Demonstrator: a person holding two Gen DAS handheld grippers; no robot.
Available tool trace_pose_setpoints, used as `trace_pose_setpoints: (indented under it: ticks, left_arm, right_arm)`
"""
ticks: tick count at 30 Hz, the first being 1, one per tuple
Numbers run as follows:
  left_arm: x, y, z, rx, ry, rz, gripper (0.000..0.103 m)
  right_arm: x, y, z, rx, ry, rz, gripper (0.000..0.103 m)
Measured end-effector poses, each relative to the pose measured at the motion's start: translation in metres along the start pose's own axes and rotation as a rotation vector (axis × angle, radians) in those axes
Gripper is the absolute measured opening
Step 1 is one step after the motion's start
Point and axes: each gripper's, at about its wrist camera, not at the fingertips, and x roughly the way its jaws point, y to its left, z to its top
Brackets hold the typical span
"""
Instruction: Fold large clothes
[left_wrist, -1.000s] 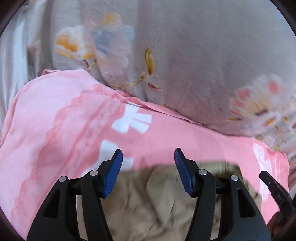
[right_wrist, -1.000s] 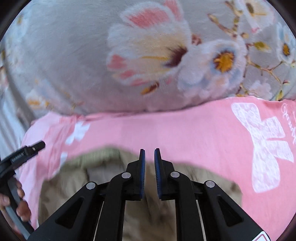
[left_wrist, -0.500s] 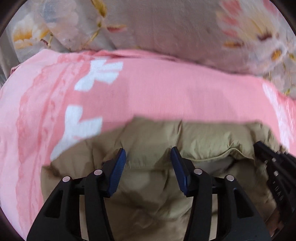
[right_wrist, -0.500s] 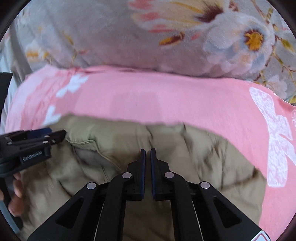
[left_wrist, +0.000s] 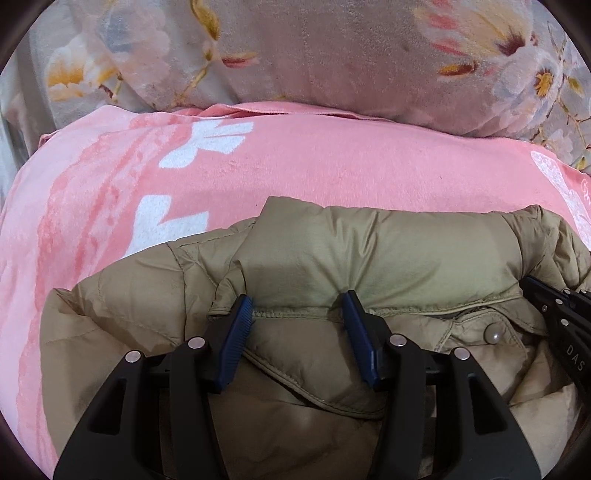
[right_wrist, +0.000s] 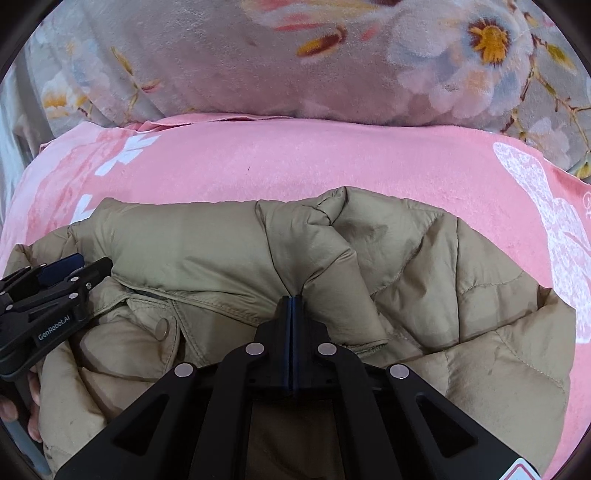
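Left wrist view: the left hand-held gripper (left_wrist: 297, 308) is standing half spread over a tan puffer jacket (left_wrist: 369, 258), its blue pads resting on the collar seam without pinching it. The jacket is lying bunched on a pink blanket (left_wrist: 332, 166), below a floral pillow (left_wrist: 332, 55).

Right wrist view: the right hand-held gripper (right_wrist: 292, 301) is sitting fully closed against a jacket fold; whether fabric is caught is unclear.

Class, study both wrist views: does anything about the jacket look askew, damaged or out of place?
No damage shows. The khaki puffer jacket lies bunched and creased on the pink blanket, not flat; its collar is rumpled.
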Motion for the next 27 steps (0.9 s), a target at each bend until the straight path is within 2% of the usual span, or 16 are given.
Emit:
trace_pose_setpoints:
  ticks: [16, 27]
  left_arm:
    - [0.0055, -0.0014, -0.0017, 0.013, -0.008, 0.022, 0.050]
    - [0.0047, -0.0016, -0.0018, 0.017, -0.011, 0.032, 0.050]
  right_arm:
    - [0.0025, -0.0092, 0.0001, 0.047, -0.005, 0.053, 0.000]
    - [0.0017, -0.0094, 0.0010, 0.052, -0.005, 0.058, 0.000]
